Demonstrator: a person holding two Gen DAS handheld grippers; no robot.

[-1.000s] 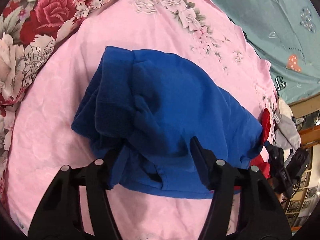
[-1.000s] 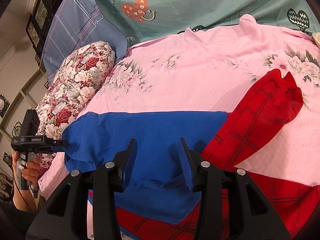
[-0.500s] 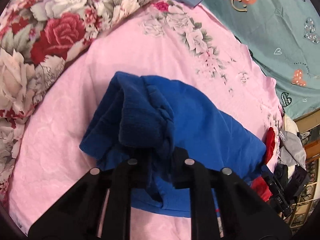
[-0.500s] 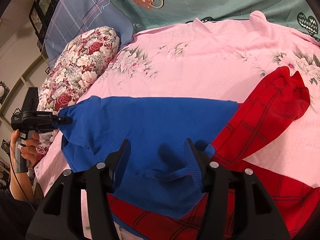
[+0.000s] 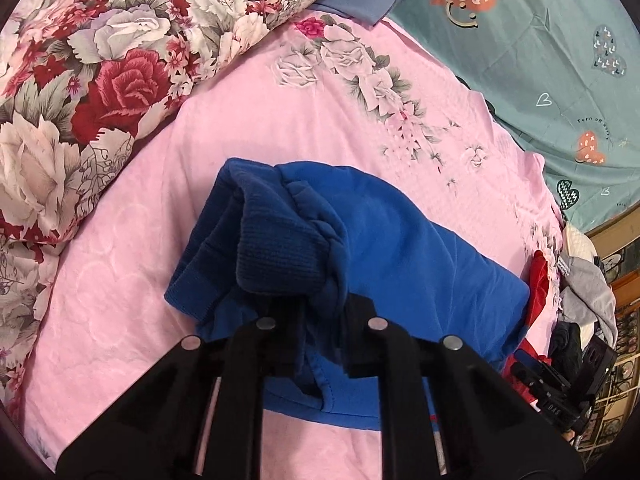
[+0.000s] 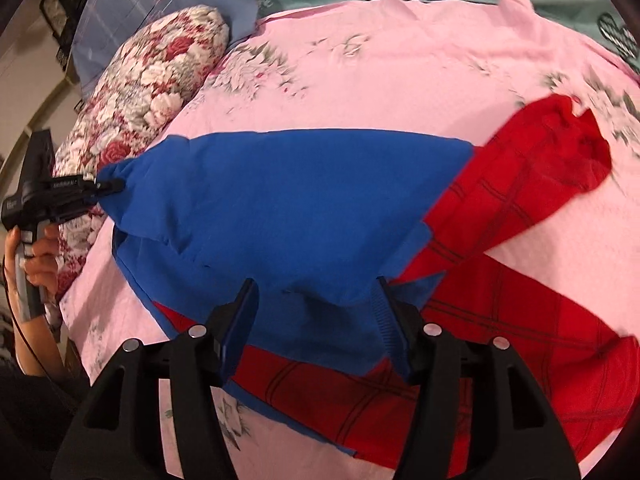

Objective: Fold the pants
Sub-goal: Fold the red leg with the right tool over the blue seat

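On the pink floral bedspread [image 5: 280,128] lie the blue-and-red pants [image 6: 304,208]; my left gripper [image 5: 320,308] pinches their ribbed blue cuff [image 5: 280,256], lifting it, while my right gripper [image 6: 316,300] gapes wide above the blue fabric.

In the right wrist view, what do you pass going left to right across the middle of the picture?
Hand holding the left tool → floral pillow → blue pants, pinched at their left corner by that tool → red checked garment → pink bedspread.
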